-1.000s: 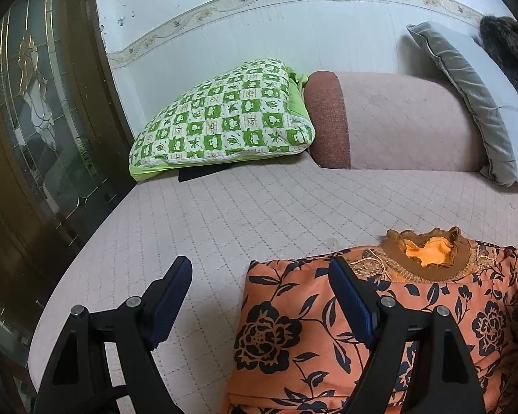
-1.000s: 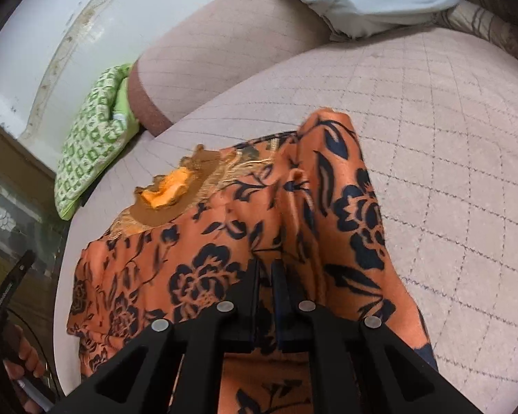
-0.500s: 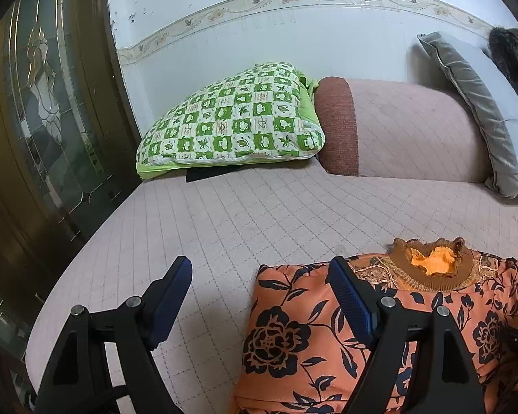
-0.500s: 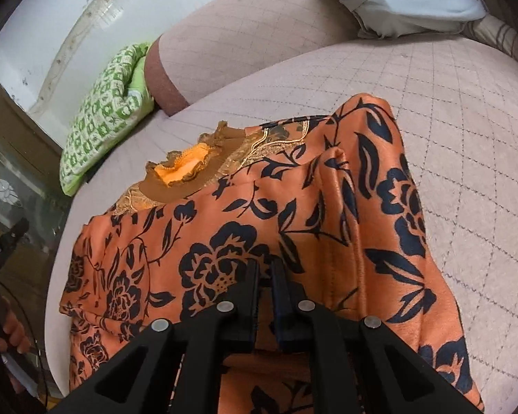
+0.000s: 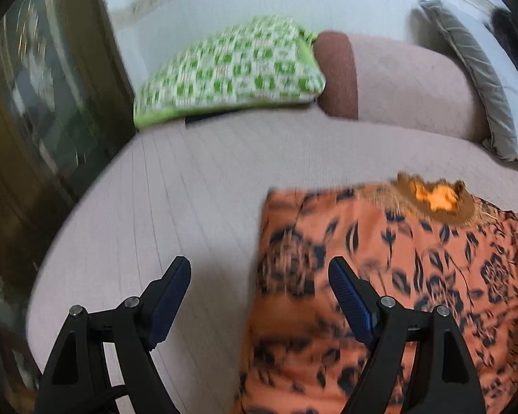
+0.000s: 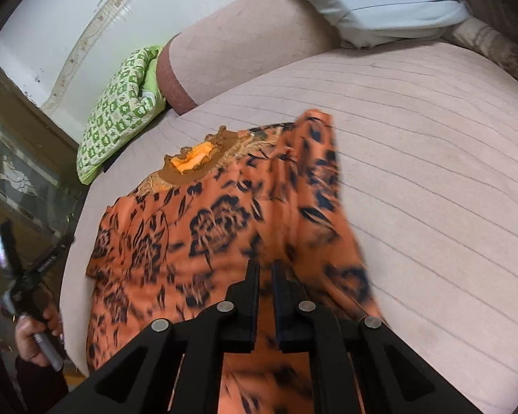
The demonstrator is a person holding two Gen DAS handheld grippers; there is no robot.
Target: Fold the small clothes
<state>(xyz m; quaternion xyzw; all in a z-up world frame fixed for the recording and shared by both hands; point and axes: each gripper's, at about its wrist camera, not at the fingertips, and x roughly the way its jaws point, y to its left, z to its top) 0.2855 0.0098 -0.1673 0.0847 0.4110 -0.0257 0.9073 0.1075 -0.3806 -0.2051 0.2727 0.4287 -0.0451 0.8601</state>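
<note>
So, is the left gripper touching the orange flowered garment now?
Apart. The left wrist view shows the left gripper open above the orange flowered garment, nothing pressed between its blue pads.

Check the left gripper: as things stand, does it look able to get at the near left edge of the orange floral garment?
Probably yes. The left gripper is open, with the orange floral garment edge lying between its fingers, apparently below them. Only bare bed cover lies around it. The right gripper pinches cloth on the other side.

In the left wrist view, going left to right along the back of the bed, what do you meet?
Dark glass-panelled door → green checked pillow → pink bolster with a brown end → grey pillow.
</note>
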